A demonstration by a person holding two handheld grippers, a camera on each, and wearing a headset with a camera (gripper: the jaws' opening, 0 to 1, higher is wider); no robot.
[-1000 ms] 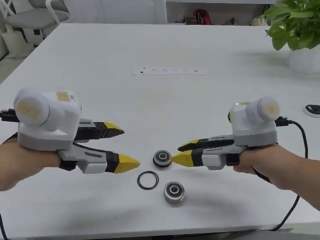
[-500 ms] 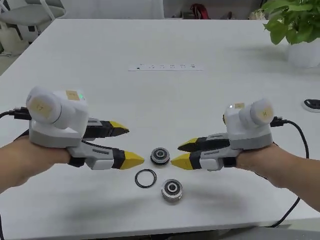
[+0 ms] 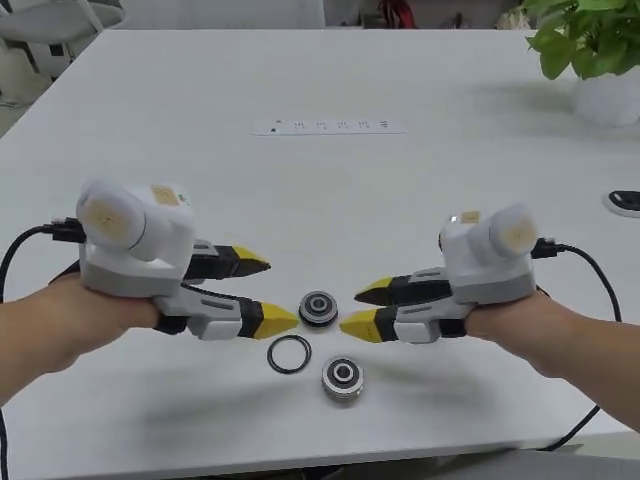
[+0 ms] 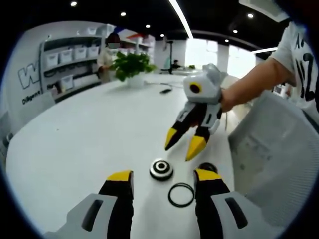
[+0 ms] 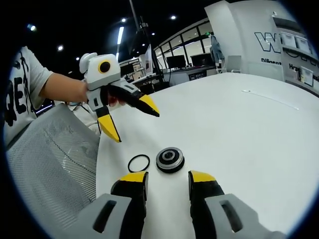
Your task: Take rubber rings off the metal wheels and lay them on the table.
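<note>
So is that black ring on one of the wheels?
No, the black ring lies flat on the table, apart from the far wheel and the near wheel.

in the left gripper view the nearer wheel is mostly hidden behind one jaw of the left tongs; just a dark sliver peeks over the yellow tip. in the head view the plant at one o'clock is cut by the top and right edges, and its pot loses a side too. at three o'clock a dark round thing sits half off the edge; i can't tell what it is. the pale strip at twelve o'clock on the worktop carries marks too small to read. the cable of the right tongs runs out at five o'clock.
</note>
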